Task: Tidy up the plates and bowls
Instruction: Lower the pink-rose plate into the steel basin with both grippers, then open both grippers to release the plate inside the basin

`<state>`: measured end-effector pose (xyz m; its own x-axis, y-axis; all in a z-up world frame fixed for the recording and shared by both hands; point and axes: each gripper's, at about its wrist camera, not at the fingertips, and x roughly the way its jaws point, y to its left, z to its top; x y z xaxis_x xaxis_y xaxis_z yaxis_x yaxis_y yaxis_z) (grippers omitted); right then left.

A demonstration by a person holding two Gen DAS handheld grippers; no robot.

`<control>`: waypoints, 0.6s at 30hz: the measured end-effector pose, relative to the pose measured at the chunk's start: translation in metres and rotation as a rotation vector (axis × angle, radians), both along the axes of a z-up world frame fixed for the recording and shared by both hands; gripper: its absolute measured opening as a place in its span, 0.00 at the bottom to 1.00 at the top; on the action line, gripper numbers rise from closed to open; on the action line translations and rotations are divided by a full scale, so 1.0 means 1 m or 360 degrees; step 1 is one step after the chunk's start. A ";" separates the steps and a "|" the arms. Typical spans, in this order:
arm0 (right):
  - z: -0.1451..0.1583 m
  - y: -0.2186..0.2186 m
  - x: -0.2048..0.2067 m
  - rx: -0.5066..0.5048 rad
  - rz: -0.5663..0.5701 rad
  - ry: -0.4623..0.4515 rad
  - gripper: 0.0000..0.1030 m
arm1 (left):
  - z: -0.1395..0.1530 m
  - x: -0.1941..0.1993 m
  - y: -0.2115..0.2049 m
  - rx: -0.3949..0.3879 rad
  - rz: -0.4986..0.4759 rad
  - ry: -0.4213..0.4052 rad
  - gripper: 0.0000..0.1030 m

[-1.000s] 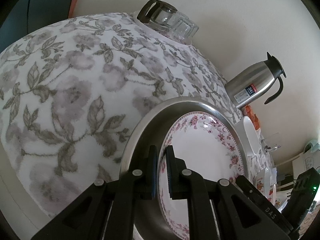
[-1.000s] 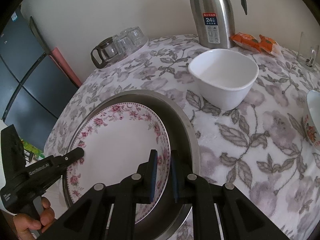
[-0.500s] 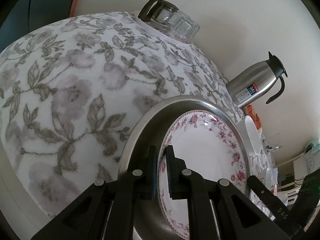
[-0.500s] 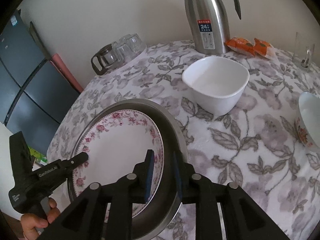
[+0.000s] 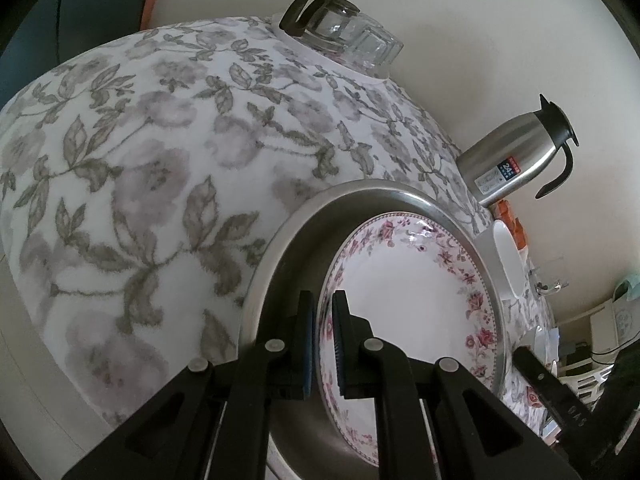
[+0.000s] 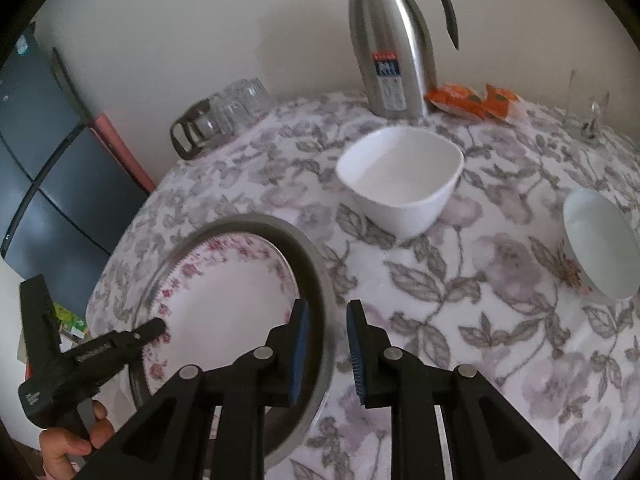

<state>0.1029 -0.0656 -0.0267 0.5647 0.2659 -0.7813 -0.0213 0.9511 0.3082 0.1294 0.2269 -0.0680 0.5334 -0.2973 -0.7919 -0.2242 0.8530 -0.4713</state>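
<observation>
1. Floral plate (image 5: 412,300) at lower centre of the left wrist view, lying inside the round metal basin (image 5: 288,240) on the counter (image 5: 140,160); tilted, near rim raised, far rim resting against the basin wall.
2. Left tongs (image 5: 325,344) pressed together on the plate's near rim, one pad on each side of the edge; pointing steeply down into the basin.
3. Same tongs seen at lower left of the right wrist view (image 6: 154,326), tip on the plate's (image 6: 232,292) left rim, with a hand (image 6: 68,446) wrapped around the grip at the bottom left corner.
4. Right tongs (image 6: 328,344) spread a little, just been opening, straddling the basin's (image 6: 316,264) right rim; pads not pressing on anything; angled down toward the counter (image 6: 460,300).
5. White square bowl (image 6: 400,180) upright at centre, well apart from the basin.
6. Flowered bowl (image 6: 596,244) upright at the right edge of the frame.
7. Steel jug (image 6: 390,40) upright at upper centre, behind the square bowl.
</observation>
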 end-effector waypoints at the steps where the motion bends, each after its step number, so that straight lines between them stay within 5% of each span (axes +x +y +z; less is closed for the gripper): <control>1: -0.004 0.000 0.000 0.0001 0.0005 0.0019 0.22 | 0.000 0.000 0.000 -0.0002 0.0005 -0.0001 0.09; 9: -0.022 -0.003 -0.002 0.0075 -0.0004 0.0118 0.21 | 0.000 -0.001 0.001 -0.0018 0.0020 0.0003 0.09; 14: -0.020 -0.001 -0.002 0.0109 0.0019 0.0099 0.09 | -0.001 -0.001 0.001 -0.0021 0.0019 0.0002 0.09; 18: -0.018 0.002 0.000 0.0073 -0.0003 0.0064 0.09 | -0.002 -0.001 0.003 -0.0032 0.0023 0.0008 0.09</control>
<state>0.1024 -0.0635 -0.0450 0.5334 0.3012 -0.7904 -0.0064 0.9359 0.3523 0.1283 0.2295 -0.0696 0.5341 -0.3055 -0.7883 -0.2390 0.8399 -0.4874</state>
